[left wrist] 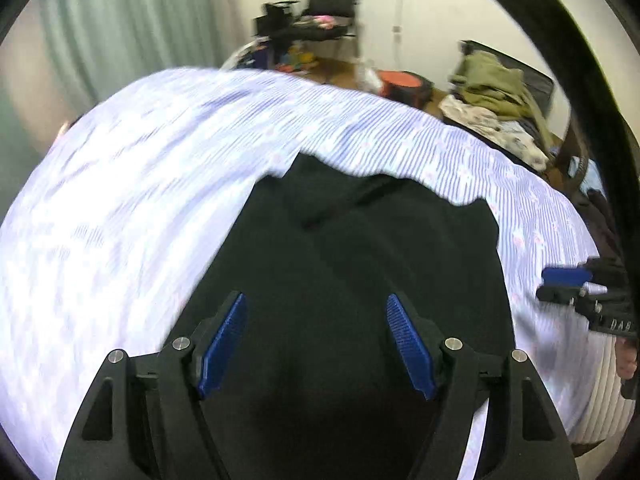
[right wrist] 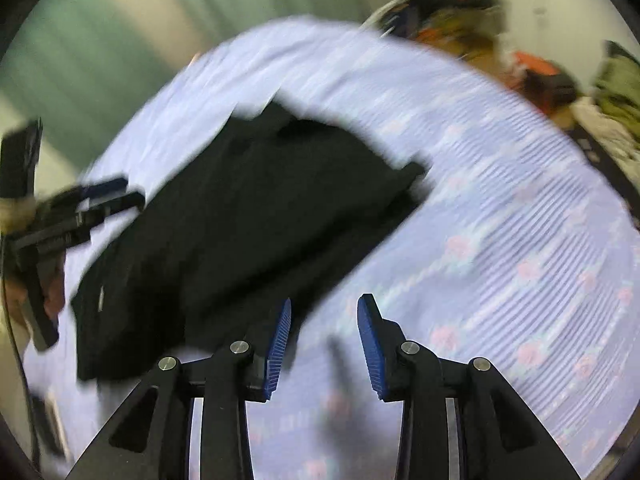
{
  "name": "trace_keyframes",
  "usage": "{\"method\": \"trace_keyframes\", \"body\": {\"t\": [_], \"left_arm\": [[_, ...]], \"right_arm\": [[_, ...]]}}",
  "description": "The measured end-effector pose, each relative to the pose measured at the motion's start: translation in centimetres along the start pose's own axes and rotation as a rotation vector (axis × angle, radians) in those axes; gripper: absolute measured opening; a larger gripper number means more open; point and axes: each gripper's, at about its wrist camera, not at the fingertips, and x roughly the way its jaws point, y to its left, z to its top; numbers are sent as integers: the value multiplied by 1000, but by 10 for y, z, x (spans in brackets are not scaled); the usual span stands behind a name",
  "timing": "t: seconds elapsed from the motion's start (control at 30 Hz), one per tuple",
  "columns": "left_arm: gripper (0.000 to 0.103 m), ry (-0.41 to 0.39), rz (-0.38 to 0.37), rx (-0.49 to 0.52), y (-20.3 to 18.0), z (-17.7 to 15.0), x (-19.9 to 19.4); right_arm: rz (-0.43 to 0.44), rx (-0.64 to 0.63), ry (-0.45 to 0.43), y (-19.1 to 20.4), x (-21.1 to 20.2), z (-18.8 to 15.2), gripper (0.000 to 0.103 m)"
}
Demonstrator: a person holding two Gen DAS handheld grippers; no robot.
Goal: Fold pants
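Note:
Black pants lie in a folded bundle on a bed with a blue-striped, flowered sheet. In the left wrist view my left gripper hovers over the near part of the pants, its blue pads spread wide with nothing pinched between them. My right gripper pokes in at the right edge. In the blurred right wrist view the pants lie to the upper left. My right gripper stands open over the sheet beside the pants' near corner. A hand holds my left gripper at the pants' left side.
Beyond the bed's far right edge is a heap of olive and pale clothes. An orange tub sits on the floor, and a black chair and clutter stand by the back wall. Green curtains hang to the left.

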Motion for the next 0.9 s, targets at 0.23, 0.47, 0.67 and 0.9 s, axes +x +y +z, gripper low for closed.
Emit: {"method": "trace_keyframes", "body": {"t": [0.23,0.47,0.67,0.9], "left_arm": [[51,68,-222,-238,50,54,79],[44,141,-173,-316,61,56,129],[17,107,-172,-405,69,48,125],[6,8,-175,-332,60,85,114]], "right_arm": [[-100,152,-143,-21,23,42,36],[-144,210,-171,-38,43,54,36],[-136,244,-156,-46,53,50,36],[-126,251,-161,-42,52,46,36]]}}
